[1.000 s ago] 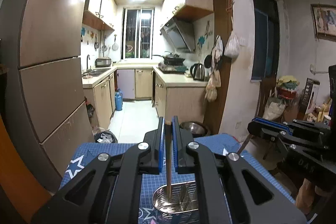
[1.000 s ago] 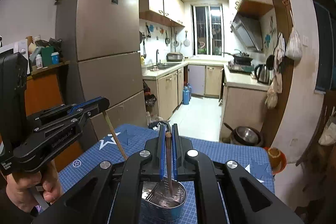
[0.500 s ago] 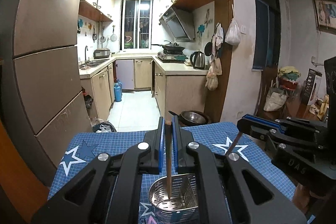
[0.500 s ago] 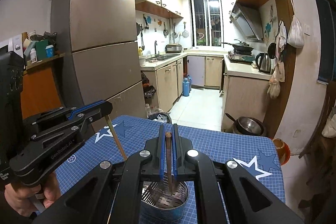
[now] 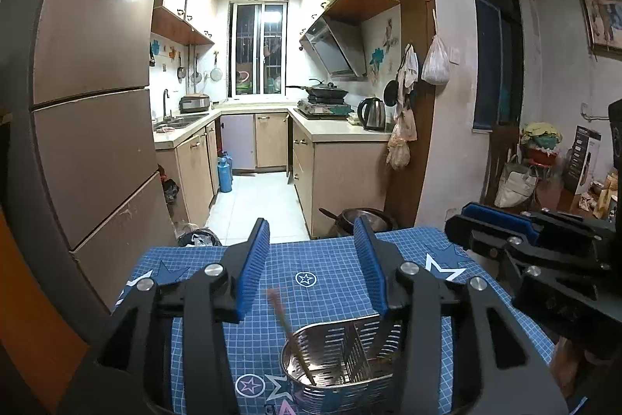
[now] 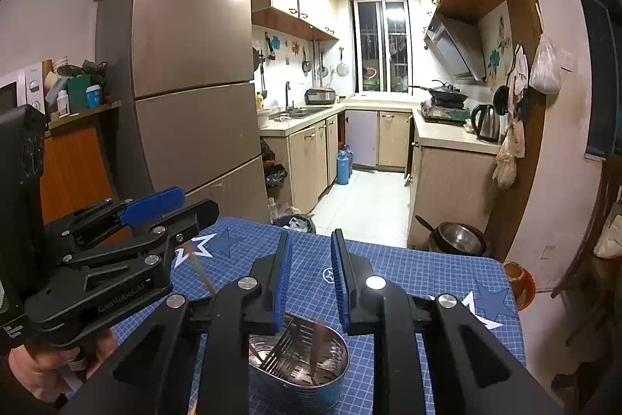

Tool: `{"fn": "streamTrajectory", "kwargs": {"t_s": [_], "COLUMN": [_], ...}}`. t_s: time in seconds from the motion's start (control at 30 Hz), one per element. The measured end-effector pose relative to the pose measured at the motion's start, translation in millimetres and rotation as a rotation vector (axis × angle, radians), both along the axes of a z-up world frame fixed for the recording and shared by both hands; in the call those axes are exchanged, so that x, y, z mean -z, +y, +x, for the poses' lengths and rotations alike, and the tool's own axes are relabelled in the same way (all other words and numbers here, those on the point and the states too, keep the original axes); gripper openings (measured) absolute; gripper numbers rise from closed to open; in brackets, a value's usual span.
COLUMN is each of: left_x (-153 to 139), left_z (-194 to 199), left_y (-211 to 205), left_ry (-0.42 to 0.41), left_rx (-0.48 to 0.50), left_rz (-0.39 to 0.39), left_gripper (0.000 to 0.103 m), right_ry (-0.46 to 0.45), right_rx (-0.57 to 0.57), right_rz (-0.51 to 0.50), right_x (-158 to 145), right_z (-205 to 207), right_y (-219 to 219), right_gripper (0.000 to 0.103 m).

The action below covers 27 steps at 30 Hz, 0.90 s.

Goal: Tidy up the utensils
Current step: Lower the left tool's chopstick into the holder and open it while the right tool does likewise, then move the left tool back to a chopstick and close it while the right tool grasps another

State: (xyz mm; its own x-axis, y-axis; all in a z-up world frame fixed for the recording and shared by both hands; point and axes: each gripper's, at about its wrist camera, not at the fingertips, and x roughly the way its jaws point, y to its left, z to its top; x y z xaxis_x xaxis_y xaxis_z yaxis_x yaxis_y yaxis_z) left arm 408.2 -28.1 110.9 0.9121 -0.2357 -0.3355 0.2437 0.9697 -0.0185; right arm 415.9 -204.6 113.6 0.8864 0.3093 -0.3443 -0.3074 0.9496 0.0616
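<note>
A perforated steel utensil holder (image 5: 342,364) with a divider stands on the blue star-patterned mat (image 5: 330,279); it also shows in the right wrist view (image 6: 299,364). My left gripper (image 5: 313,255) is open above it, and a brown chopstick (image 5: 289,329) leans blurred into the holder's left compartment, free of the pads. My right gripper (image 6: 311,275) is open above the holder too, and a second chopstick (image 6: 317,345) stands blurred in the right compartment. The left gripper also shows at the left of the right wrist view (image 6: 155,216).
The table's far edge faces a kitchen doorway. A tall fridge (image 6: 186,65) stands at the left. A steel pot (image 6: 458,240) sits on the floor beyond the table's far right corner. The right gripper shows at the right of the left wrist view (image 5: 517,232).
Both grippers have opened and let go of their chopsticks, which have dropped into the holder. Both were shut on a chopstick above the holder before.
</note>
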Motion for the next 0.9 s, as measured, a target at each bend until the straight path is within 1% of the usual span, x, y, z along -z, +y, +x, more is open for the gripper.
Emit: {"fn": "streamTrajectory", "kwargs": {"t_s": [0.1, 0.17, 0.27, 0.3, 0.33, 0.4, 0.43, 0.47, 0.53, 0.6, 0.63, 0.67, 0.7, 0.73, 0.8, 0.83, 0.9], "left_x": [-1, -2, 2, 4, 9, 19, 29, 38, 65, 89, 108, 120, 133, 150, 167, 175, 180], "left_z": [-4, -14, -40, -52, -69, -95, -114, -126, -155, -177, -189, -195, -203, -209, -218, -222, -227], "left_y": [2, 6, 14, 17, 22, 31, 38, 43, 58, 72, 80, 85, 90, 96, 104, 107, 109], "left_ry": [0.0, -0.008, -0.007, -0.009, -0.014, -0.015, -0.006, 0.004, 0.041, 0.08, 0.115, 0.134, 0.157, 0.201, 0.242, 0.261, 0.282], "left_rx": [-0.001, 0.004, 0.011, 0.014, 0.02, 0.013, 0.012, 0.011, -0.007, -0.026, -0.041, -0.057, -0.073, -0.083, -0.09, -0.097, -0.098], "left_rz": [-0.003, -0.01, -0.002, 0.007, 0.021, 0.048, 0.068, 0.077, 0.098, 0.099, 0.102, 0.11, 0.121, 0.122, 0.107, 0.103, 0.078], "left_gripper": [0.044, 0.044, 0.045, 0.046, 0.05, 0.053, 0.054, 0.054, 0.054, 0.054, 0.054, 0.054, 0.054, 0.053, 0.052, 0.05, 0.049], "right_ry": [-0.025, -0.051, -0.085, -0.095, -0.102, -0.107, -0.101, -0.087, -0.043, 0.022, 0.05, 0.08, 0.111, 0.133, 0.162, 0.175, 0.213], "right_rx": [0.003, -0.009, -0.041, -0.058, -0.07, -0.101, -0.113, -0.127, -0.137, -0.141, -0.139, -0.138, -0.143, -0.148, -0.169, -0.182, -0.214], "right_rz": [0.004, 0.015, 0.028, 0.027, 0.022, 0.011, 0.008, 0.008, 0.012, 0.024, 0.026, 0.031, 0.039, 0.04, 0.026, 0.025, 0.016], "right_x": [-4, -8, -6, -2, 2, 23, 33, 50, 85, 123, 136, 151, 164, 173, 186, 190, 200], "right_z": [-12, -32, -76, -97, -114, -162, -179, -202, -237, -267, -276, -285, -290, -294, -298, -299, -298], "right_y": [-2, -2, -1, 2, 4, 10, 12, 14, 17, 21, 24, 27, 31, 35, 49, 55, 66], "right_gripper": [0.022, 0.022, 0.022, 0.022, 0.022, 0.022, 0.022, 0.022, 0.022, 0.021, 0.019, 0.017, 0.017, 0.017, 0.016, 0.015, 0.014]}}
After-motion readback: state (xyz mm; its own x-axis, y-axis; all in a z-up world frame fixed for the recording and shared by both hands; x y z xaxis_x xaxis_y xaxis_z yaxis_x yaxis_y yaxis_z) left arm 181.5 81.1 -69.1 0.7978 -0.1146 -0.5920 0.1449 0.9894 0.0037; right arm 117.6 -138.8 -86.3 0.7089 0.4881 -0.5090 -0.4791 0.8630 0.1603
